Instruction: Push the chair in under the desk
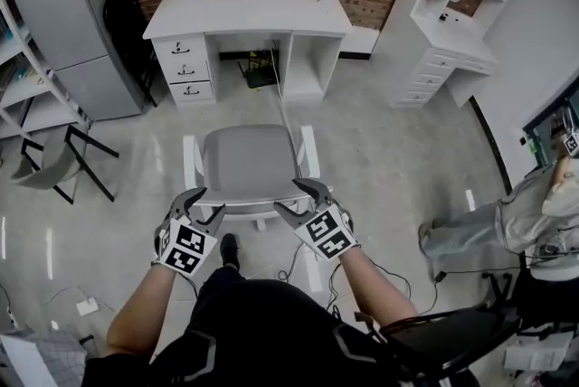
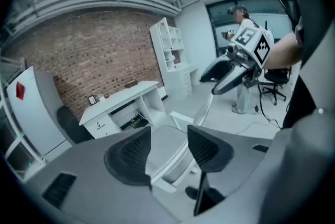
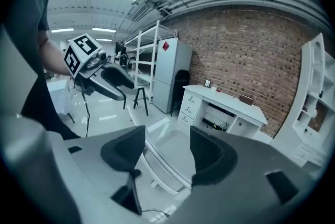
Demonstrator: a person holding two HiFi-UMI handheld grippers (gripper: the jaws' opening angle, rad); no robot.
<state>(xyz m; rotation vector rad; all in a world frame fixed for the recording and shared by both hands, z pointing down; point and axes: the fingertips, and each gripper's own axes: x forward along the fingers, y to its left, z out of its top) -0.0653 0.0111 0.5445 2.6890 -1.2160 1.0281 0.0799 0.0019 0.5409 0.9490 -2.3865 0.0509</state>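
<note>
A white chair with a grey seat (image 1: 246, 161) stands on the floor, well short of the white desk (image 1: 249, 10) by the brick wall, with its backrest toward me. My left gripper (image 1: 206, 202) is open at the left end of the backrest's top rail. My right gripper (image 1: 291, 198) is open at the right end. In the left gripper view the rail (image 2: 175, 157) runs between the spread pads (image 2: 131, 157), apart from them. The right gripper view shows the same, the rail (image 3: 165, 165) lying between the wide pads (image 3: 209, 155).
A grey fridge (image 1: 72, 23) and a black chair (image 1: 127, 23) stand left of the desk, a white shelf unit (image 1: 452, 5) to its right. A stool (image 1: 63, 155) is at the left. A person (image 1: 507, 222) and a black office chair (image 1: 461, 331) are at the right.
</note>
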